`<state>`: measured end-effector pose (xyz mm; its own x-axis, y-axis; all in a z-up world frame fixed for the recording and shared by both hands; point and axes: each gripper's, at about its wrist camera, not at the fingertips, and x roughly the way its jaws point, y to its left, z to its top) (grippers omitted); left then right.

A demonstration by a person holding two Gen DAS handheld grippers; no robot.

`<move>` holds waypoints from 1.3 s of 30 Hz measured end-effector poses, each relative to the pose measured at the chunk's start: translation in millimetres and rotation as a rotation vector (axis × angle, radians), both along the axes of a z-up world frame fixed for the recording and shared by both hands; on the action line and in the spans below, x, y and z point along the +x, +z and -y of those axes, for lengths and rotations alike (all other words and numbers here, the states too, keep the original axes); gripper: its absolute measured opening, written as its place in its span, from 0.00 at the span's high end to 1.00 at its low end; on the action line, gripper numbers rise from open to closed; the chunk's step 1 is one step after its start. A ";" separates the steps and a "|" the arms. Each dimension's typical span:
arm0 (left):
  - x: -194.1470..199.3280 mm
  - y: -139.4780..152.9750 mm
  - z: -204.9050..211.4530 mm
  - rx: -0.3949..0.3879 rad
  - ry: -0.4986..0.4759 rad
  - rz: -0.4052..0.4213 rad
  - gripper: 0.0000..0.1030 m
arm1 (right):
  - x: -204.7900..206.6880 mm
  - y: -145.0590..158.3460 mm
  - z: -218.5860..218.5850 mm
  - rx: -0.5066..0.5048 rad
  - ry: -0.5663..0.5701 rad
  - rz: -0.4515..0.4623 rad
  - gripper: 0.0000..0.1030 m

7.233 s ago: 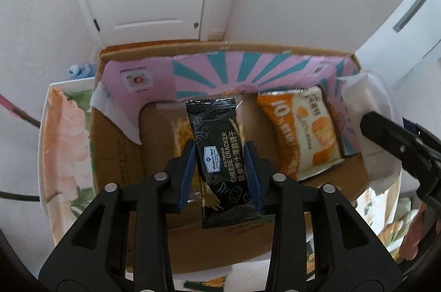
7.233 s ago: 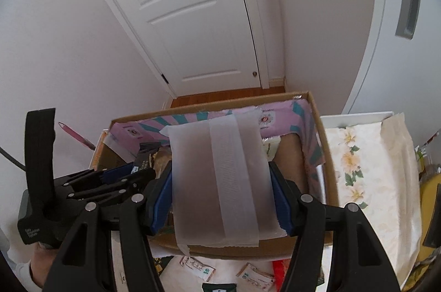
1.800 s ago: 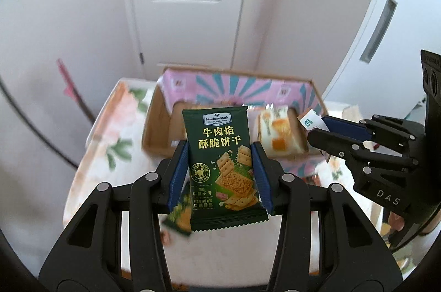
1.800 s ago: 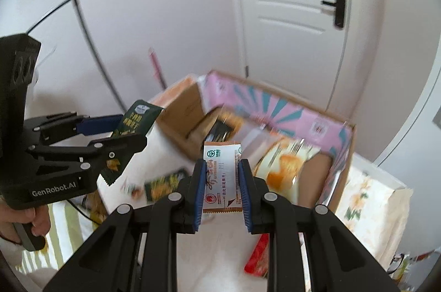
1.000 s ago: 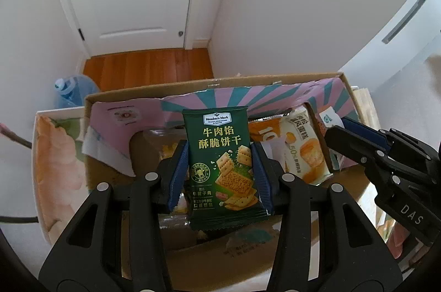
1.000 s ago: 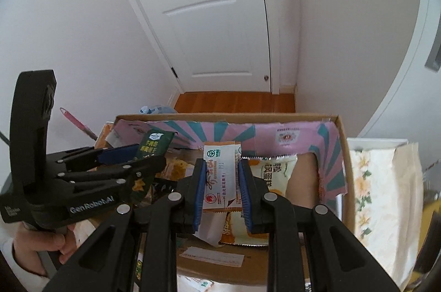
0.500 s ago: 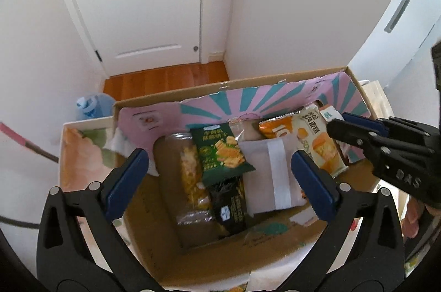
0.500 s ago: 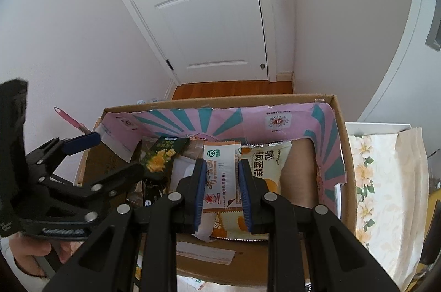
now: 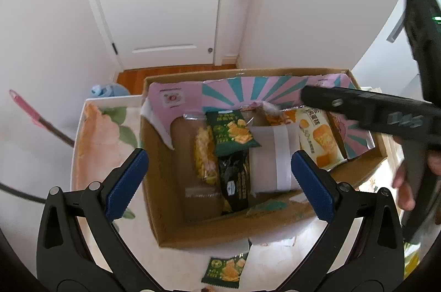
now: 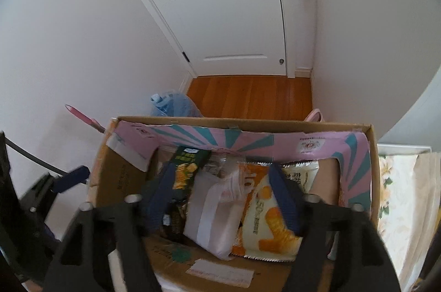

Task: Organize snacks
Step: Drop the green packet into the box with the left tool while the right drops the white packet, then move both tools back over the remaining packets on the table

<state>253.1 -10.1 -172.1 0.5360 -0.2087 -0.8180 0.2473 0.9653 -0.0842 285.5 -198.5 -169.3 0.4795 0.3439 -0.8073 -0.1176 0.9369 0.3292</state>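
A cardboard box (image 9: 154, 154) with a pink and teal inner flap holds several snacks: a green cracker packet (image 9: 233, 133), a black cracker packet (image 9: 237, 181), a white frosted pack (image 9: 273, 158) and an orange and white cake packet (image 9: 319, 140). My left gripper (image 9: 219, 181) is open and empty, above the box's near side. My right gripper (image 10: 222, 194) is open over the box (image 10: 110, 181); a small white and orange packet (image 10: 234, 185), blurred, lies between its fingers on the white pack (image 10: 209, 217). The right gripper (image 9: 366, 112) also shows in the left wrist view.
A second green cracker packet (image 9: 224, 271) lies on the floral table (image 9: 102, 132) in front of the box. A white door (image 10: 220, 2), wooden floor (image 10: 248, 96) and blue water jug (image 10: 173, 104) are behind. A pink stick (image 9: 33, 112) leans at the left.
My right gripper has opened and let go of the small white and orange packet, which dropped into the box. My left gripper let go of the green cracker packet earlier and stays open.
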 end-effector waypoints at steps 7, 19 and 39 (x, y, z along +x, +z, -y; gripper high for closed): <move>-26.1 8.3 -7.7 -0.020 0.048 0.015 0.00 | -32.9 14.8 12.8 0.058 -0.010 0.031 0.35; -85.0 51.4 -33.0 -0.005 0.142 0.119 0.00 | -82.4 51.2 17.6 0.024 0.051 0.126 0.35; -140.3 32.8 -61.1 -0.005 -0.025 0.077 0.00 | -183.6 49.1 6.2 -0.038 -0.064 0.212 0.16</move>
<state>112.8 50.9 -139.3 0.5921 -0.2265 -0.7733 0.2769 0.9584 -0.0688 101.9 -204.7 -120.2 0.6595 0.2782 -0.6983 -0.1201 0.9560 0.2675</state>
